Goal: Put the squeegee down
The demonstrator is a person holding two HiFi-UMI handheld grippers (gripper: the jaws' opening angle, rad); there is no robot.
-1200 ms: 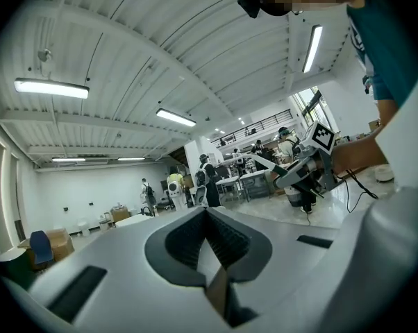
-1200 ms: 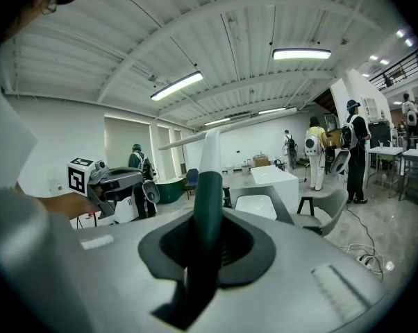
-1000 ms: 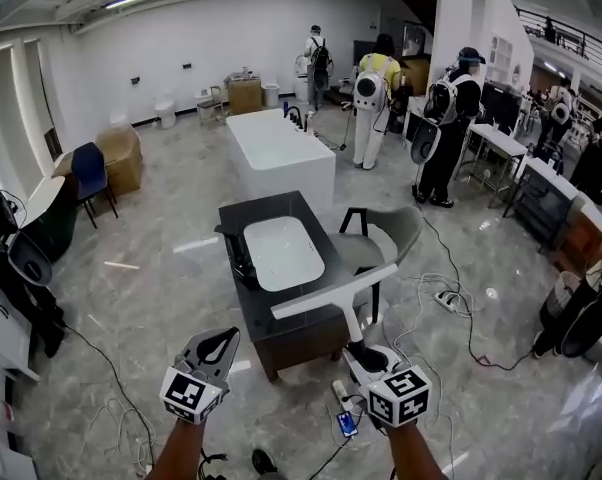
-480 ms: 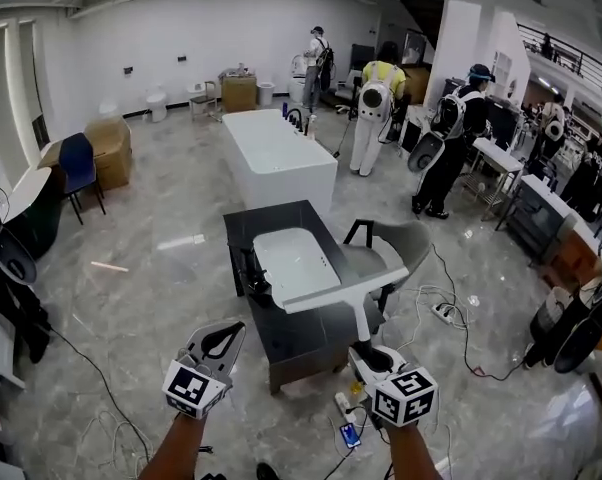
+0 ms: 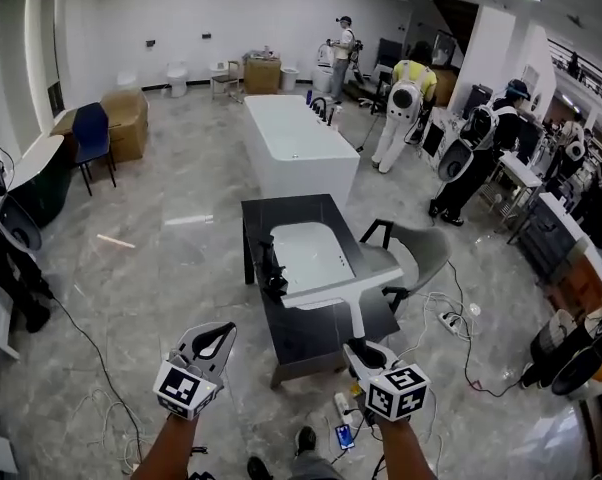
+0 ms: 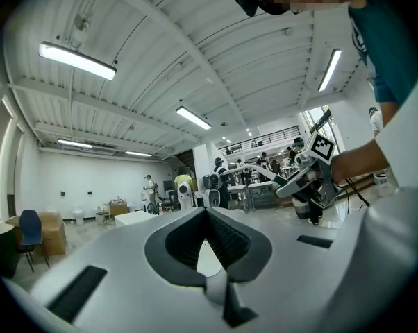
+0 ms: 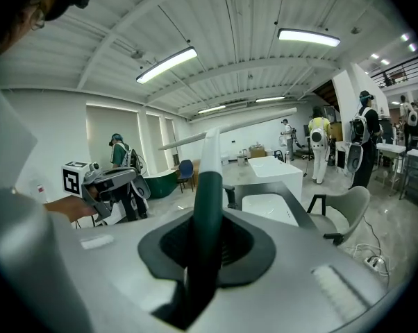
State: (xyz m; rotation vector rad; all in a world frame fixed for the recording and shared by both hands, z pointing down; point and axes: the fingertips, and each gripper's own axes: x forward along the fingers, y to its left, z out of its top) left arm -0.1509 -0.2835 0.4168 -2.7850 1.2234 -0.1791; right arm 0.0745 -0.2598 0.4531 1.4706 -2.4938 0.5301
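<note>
- Left gripper (image 5: pixel 219 334), at the frame's lower left: jaws closed tip to tip on nothing, pointing level toward the room. It seems to have no part in this step.
- Centre: a dark table (image 5: pixel 311 336) with a white basin (image 5: pixel 306 248) set into its top and a black tap (image 5: pixel 271 268) at the basin's left edge. It stands just ahead of the person and looks like the likeliest landing place.
- The squeegee (image 5: pixel 326 292) is held in the air. Its pale blade lies crosswise over the basin's near edge, as the head view shows it, and the dark handle runs back toward the person.
- Right gripper (image 5: pixel 359 351): clamped on the squeegee's handle, tilted a little downward.
- Right of the table: a grey chair (image 5: pixel 421 253), beside the table's right edge.
- Judged stage: the squeegee is carried, not yet set down. The next move calls for lowering it until blade and handle rest flat on a surface, then parting the right jaws and drawing clear without dragging it.
</note>
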